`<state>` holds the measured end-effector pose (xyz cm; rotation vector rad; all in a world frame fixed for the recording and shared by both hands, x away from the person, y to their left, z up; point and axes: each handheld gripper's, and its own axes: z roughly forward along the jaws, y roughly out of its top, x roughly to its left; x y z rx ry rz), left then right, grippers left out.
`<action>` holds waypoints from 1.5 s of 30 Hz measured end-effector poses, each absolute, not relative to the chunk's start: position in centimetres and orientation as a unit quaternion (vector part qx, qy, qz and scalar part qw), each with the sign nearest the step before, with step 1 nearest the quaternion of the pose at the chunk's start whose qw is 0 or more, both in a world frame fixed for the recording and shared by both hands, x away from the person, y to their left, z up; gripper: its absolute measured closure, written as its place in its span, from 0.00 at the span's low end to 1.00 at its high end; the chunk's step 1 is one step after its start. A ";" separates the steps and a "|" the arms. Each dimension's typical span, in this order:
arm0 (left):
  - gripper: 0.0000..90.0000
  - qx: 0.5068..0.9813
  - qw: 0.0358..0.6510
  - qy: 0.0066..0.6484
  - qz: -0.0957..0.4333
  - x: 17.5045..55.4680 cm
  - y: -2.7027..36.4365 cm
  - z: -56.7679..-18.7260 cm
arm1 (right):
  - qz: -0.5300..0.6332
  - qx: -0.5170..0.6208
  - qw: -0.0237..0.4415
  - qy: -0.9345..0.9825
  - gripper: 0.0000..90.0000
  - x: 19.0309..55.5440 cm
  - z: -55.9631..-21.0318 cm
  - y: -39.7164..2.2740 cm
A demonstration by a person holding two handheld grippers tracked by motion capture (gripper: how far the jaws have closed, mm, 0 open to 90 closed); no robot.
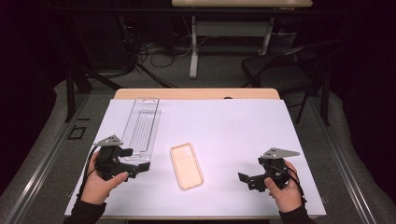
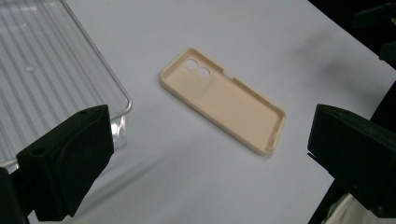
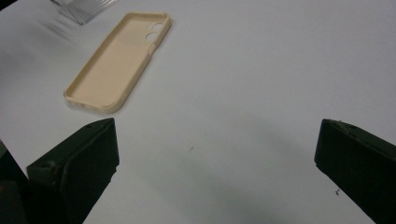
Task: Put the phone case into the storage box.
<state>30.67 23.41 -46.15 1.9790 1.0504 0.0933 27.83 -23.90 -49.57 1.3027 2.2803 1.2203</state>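
Observation:
A beige phone case [image 1: 187, 165] lies hollow side up on the white sheet, in the middle near the front. My left gripper [image 1: 137, 161] rests left of it, next to the near end of a clear ribbed plastic tray [image 1: 142, 123], and points toward the case. Its jaws stand wide open with nothing between them. In the left gripper view the case [image 2: 224, 100] lies ahead of the gripper [image 2: 212, 158], with the tray [image 2: 46, 70] on the left. My right gripper [image 1: 246, 180] sits right of the case, also open and empty. In the right gripper view the case [image 3: 119, 60] lies beyond the gripper [image 3: 217, 168].
The white sheet [image 1: 243, 126] covers most of the wooden table [image 1: 196, 94]. A black folding chair [image 1: 280, 70] and another table's legs [image 1: 194, 51] stand on the floor beyond the far edge. A corner of the tray [image 3: 84, 9] shows at the top of the right gripper view.

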 end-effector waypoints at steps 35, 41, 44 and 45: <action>0.01 0.802 0.421 0.415 0.087 35.8 19.3 -42.0 | 0.411 0.369 0.133 0.823 0.23 32.2 -45.9 -18.3; 0.03 0.795 0.425 0.421 0.100 36.0 20.4 -42.4 | 0.383 0.344 0.137 0.846 0.27 32.5 -45.7 -17.7; 0.03 0.795 0.424 0.421 0.105 36.0 20.6 -42.4 | 0.374 0.331 0.143 0.854 0.27 32.7 -45.7 -17.3; 0.03 0.795 0.423 0.421 0.106 36.0 20.6 -42.4 | 0.374 0.331 0.143 0.854 0.27 32.7 -45.7 -17.3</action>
